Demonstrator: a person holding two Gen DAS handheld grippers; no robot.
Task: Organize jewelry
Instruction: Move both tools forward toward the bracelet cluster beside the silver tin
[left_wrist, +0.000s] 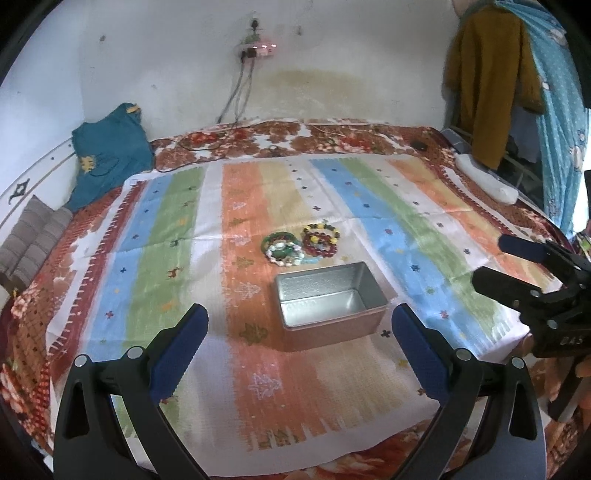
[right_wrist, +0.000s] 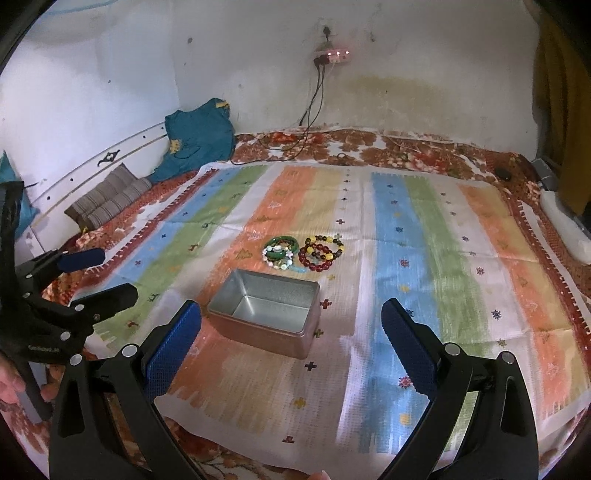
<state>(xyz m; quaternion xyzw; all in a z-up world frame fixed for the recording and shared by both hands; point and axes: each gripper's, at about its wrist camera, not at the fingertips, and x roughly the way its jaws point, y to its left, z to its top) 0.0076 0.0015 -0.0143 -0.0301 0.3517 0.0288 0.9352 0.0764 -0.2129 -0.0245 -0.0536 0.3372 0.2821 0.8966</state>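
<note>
An open, empty metal tin (left_wrist: 328, 304) (right_wrist: 267, 314) stands on the striped cloth (left_wrist: 166, 236) (right_wrist: 424, 258). Just behind it lie beaded bracelets: a green and white pile (left_wrist: 282, 248) (right_wrist: 280, 253) and a red and yellow pile (left_wrist: 320, 238) (right_wrist: 322, 251). My left gripper (left_wrist: 301, 332) is open and empty, near side of the tin; it also shows in the right wrist view (right_wrist: 107, 275). My right gripper (right_wrist: 291, 328) is open and empty, right of the tin; it also shows in the left wrist view (left_wrist: 491, 262).
The cloth covers a floral bedspread (left_wrist: 332, 136). A teal garment (left_wrist: 110, 155) and striped cushions (left_wrist: 33, 236) lie at the left. Cables (left_wrist: 240, 88) hang from a wall socket. A white bundle (left_wrist: 487, 181) and hanging clothes (left_wrist: 487, 81) are at the right.
</note>
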